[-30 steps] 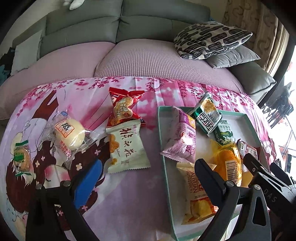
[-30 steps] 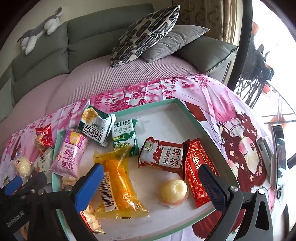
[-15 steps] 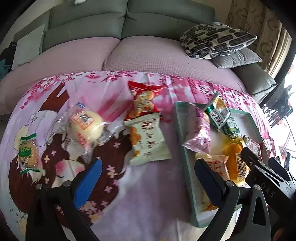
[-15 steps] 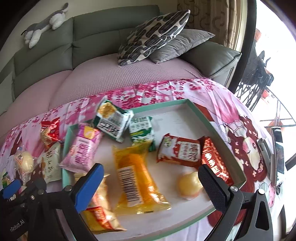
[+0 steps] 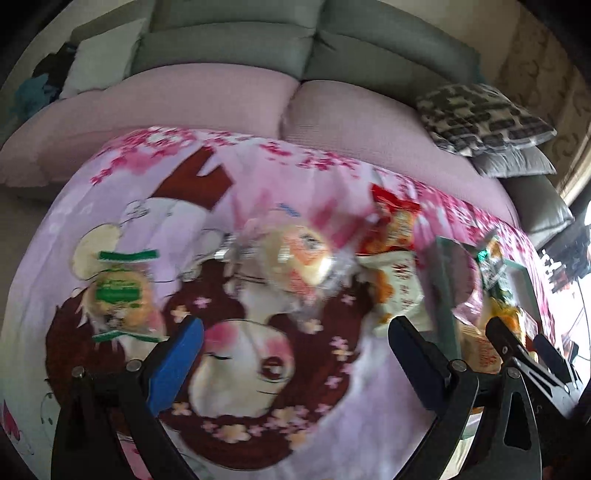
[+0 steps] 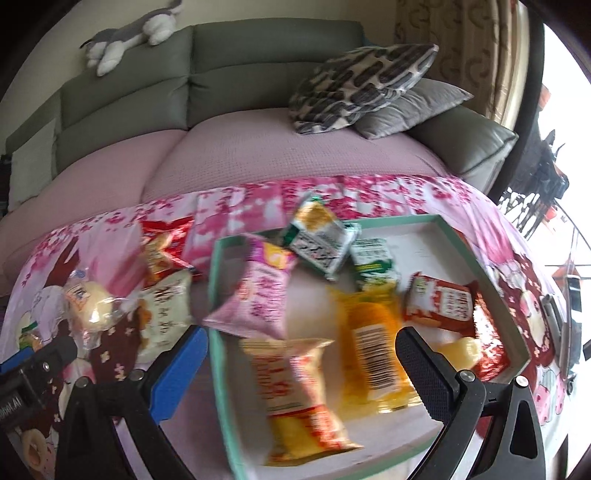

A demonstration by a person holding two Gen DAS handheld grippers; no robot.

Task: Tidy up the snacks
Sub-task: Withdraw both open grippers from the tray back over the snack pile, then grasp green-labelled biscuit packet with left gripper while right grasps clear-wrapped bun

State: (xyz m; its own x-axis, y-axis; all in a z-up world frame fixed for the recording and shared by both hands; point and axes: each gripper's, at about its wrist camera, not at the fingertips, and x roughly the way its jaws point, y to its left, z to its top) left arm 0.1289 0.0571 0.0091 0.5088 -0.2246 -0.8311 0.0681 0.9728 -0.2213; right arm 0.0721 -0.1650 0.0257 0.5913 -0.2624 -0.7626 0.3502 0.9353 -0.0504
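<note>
A green-rimmed tray (image 6: pixel 216 295) on the pink cartoon cloth holds several snack packets, among them a pink one (image 6: pixel 258 295), a long orange one (image 6: pixel 373 343) and a yellow-red one (image 6: pixel 295 398). Left of the tray lie a white packet (image 5: pixel 397 291), a red packet (image 5: pixel 395 225), a clear-wrapped bun (image 5: pixel 299 258) and a green-labelled cake (image 5: pixel 118 295). My left gripper (image 5: pixel 295 343) is open and empty above the cloth, near the bun. My right gripper (image 6: pixel 299 354) is open and empty over the tray's near left part.
A grey sofa with a pink cover (image 6: pixel 258 147) lies behind the cloth. A patterned cushion (image 6: pixel 358 88) and a grey cushion (image 6: pixel 410 107) rest at the back right. A plush toy (image 6: pixel 129 33) lies on the sofa back. A phone (image 6: pixel 574 295) sits at the far right.
Both views have swung left and are blurred. The left gripper has moved from the tray's edge to the loose snacks; the right gripper has shifted toward the tray's left side. Both stay open.
</note>
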